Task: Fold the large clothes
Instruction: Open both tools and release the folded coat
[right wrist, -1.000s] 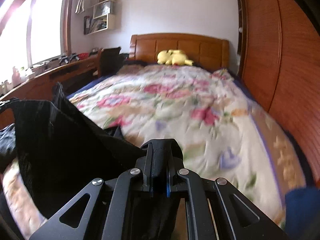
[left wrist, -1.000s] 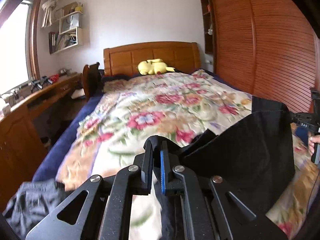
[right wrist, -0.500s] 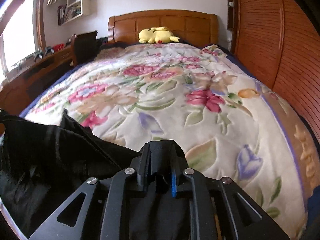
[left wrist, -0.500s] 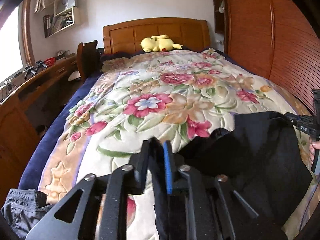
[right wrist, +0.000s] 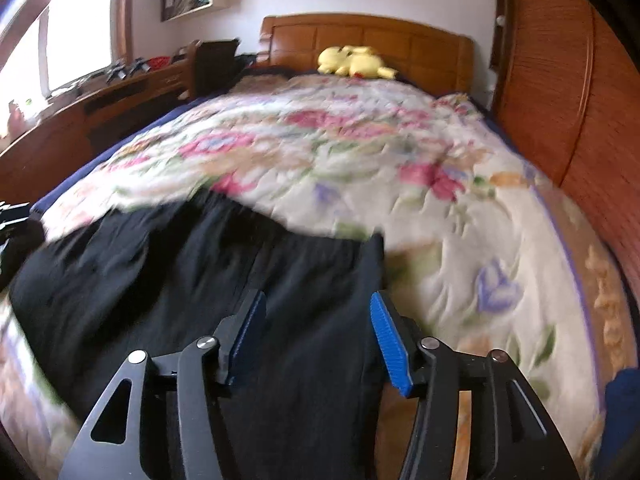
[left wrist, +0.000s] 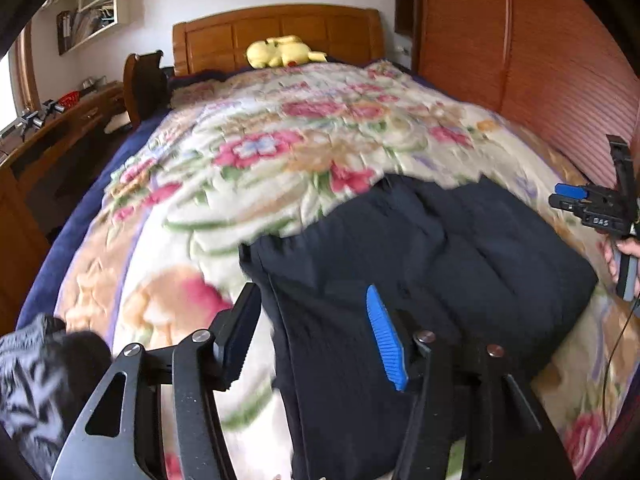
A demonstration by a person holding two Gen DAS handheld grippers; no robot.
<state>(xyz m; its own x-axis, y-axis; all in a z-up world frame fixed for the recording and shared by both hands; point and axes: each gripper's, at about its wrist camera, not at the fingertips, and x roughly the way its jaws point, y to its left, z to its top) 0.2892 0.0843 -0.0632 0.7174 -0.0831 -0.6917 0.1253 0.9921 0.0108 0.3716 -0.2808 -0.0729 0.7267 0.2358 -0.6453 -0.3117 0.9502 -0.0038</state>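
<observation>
A large black garment (left wrist: 420,256) lies spread on the near end of the floral bedspread (left wrist: 280,152). It also shows in the right wrist view (right wrist: 192,264). My left gripper (left wrist: 312,328) is open and empty just above the garment's left edge. My right gripper (right wrist: 316,332) is open and empty above the garment's right edge; it also shows at the right of the left wrist view (left wrist: 592,208), held in a hand.
A yellow plush toy (left wrist: 280,51) lies by the wooden headboard (left wrist: 276,36). A wooden wardrobe (left wrist: 540,60) runs along the right. A desk (left wrist: 52,128) stands on the left. A grey crumpled garment (left wrist: 28,368) lies at the bed's near left corner.
Both grippers lowered the black garment onto the bedspread and opened, letting it go. It now lies flat on the bed.
</observation>
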